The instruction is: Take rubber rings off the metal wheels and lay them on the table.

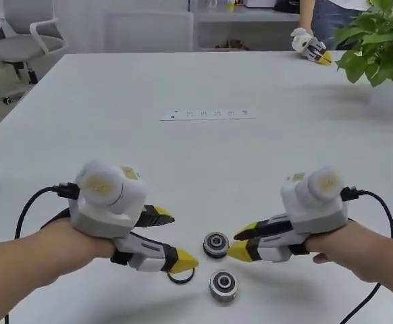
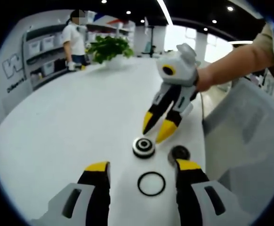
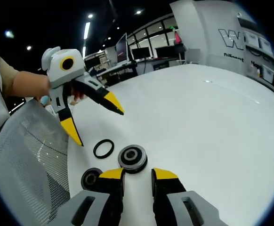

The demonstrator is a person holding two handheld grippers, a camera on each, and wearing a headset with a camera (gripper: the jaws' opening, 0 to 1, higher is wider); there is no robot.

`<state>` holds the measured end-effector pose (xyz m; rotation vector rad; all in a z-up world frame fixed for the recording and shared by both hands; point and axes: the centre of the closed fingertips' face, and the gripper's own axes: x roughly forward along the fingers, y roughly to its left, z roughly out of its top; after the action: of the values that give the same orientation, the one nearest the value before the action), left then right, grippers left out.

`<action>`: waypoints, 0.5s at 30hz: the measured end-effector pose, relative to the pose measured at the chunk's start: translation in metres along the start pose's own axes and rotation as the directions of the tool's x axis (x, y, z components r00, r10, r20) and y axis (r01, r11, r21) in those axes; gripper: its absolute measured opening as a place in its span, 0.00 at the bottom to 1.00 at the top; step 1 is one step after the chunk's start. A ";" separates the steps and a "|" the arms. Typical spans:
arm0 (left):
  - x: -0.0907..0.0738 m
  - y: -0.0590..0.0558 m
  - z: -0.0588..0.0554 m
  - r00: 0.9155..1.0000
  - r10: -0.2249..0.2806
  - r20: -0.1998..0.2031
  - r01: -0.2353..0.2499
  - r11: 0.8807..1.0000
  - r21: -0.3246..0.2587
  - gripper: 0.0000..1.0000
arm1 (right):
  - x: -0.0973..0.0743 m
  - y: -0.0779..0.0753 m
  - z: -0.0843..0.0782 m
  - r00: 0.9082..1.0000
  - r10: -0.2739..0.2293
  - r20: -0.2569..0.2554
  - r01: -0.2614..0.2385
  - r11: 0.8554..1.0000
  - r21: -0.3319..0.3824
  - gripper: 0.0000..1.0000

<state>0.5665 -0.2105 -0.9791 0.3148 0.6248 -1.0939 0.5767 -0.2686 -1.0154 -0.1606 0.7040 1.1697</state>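
I hold a hand-held gripper in each hand, low over the white surface (image 1: 203, 162). My left hand-held gripper (image 1: 171, 238) has its jaws wide apart and holds nothing. One black rubber ring (image 2: 151, 183) lies flat on the surface, right between those two open jaws. I can't see either jaw touching it. So I think one ring is off and laid down.

My right hand-held gripper (image 1: 240, 243) has its jaws close together, with just a thin gap, and nothing is in them. Its tips point at the far wheel (image 1: 216, 244), just beside it. The near wheel (image 1: 223, 284) sits a little closer to me, apart from the far one and near the loose ring.

I think the step now is to start on the next wheel. I can't tell for sure which wheel has rubber on it, because the rims are too small and blurry. The far wheel looks dark round its edge in the head view, so that one is my guess.

Next I need to hold the wheel so it can't roll or slide. Then one jaw tip has to hook under the rubber and peel it off. The wheel is small and round, so it could skid away if I push from one side only.
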 end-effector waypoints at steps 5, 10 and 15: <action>0.009 -0.003 0.003 1.000 -0.010 0.002 0.010 1.000 0.000 0.53 | 0.003 0.002 -0.004 1.000 0.007 -0.013 -0.008 0.999 -0.036 0.20; 0.017 -0.006 0.006 1.000 -0.020 0.003 0.020 1.000 -0.002 0.51 | 0.005 0.003 -0.005 1.000 0.010 -0.016 -0.011 0.998 -0.062 0.18; 0.025 -0.006 0.006 1.000 -0.026 -0.001 0.026 1.000 -0.003 0.48 | 0.007 0.003 -0.004 1.000 0.007 -0.014 -0.008 0.996 -0.085 0.17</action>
<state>0.5707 -0.2350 -0.9890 0.3056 0.6331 -1.1174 0.5737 -0.2635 -1.0220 -0.2375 0.6675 1.2071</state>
